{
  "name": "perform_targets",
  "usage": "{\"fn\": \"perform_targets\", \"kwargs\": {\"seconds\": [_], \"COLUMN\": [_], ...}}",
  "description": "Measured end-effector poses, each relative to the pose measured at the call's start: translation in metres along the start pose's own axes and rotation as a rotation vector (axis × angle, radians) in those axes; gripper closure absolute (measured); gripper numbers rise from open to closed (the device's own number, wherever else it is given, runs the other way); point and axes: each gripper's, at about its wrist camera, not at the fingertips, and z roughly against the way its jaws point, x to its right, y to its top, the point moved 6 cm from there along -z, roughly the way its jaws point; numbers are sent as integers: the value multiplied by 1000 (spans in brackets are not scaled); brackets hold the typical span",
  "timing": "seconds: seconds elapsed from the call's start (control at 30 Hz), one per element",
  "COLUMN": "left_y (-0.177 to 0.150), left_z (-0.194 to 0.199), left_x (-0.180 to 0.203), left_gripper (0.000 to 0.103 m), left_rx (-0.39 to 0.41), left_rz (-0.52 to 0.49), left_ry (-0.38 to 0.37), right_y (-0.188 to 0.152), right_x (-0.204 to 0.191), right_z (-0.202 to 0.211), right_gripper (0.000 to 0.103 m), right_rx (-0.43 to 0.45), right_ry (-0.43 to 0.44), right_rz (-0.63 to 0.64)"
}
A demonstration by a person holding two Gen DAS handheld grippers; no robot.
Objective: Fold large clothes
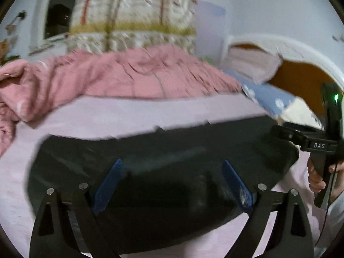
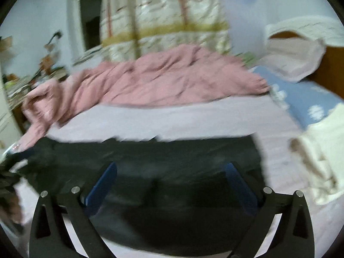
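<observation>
A large dark garment (image 1: 163, 148) lies spread flat on the pale pink bed sheet (image 1: 129, 116). It fills the lower middle of both wrist views. My left gripper (image 1: 173, 172) hovers above its near part, blue pads (image 1: 109, 182) wide apart and nothing between them. My right gripper (image 2: 171, 176) stands open the same way over the garment (image 2: 150, 157), its blue pads (image 2: 240, 182) clear of the cloth. In the left wrist view a hand (image 1: 315, 176) holds the right gripper's black handle at the right edge. Both views are blurred.
A crumpled pink quilt (image 2: 167, 79) lies across the far side of the bed. A blue flowered pillow (image 2: 305, 99) and a cream garment (image 2: 322, 154) sit at the right. An orange headboard (image 1: 301, 75) and a patterned curtain (image 1: 133, 13) stand beyond.
</observation>
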Motion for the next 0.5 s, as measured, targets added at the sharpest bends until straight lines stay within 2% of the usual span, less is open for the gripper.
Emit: {"fn": "perform_targets", "kwargs": {"seconds": [0.1, 0.17, 0.33, 0.5], "left_y": [-21, -34, -55, -54], "left_z": [-36, -51, -73, -73], "left_x": [3, -2, 2, 2], "left_gripper": [12, 11, 9, 9], "left_rx": [-121, -158, -206, -206], "left_rz": [-33, -10, -61, -59], "left_ry": [40, 31, 119, 118], "right_y": [-22, -39, -54, -56], "right_x": [-10, -8, -19, -11], "right_z": [-31, -52, -72, -84], "right_gripper": [0, 0, 0, 0], "right_rx": [-114, -184, -179, -208], "right_ry": [-40, -83, -174, -125], "right_rz": [73, 81, 163, 116]}}
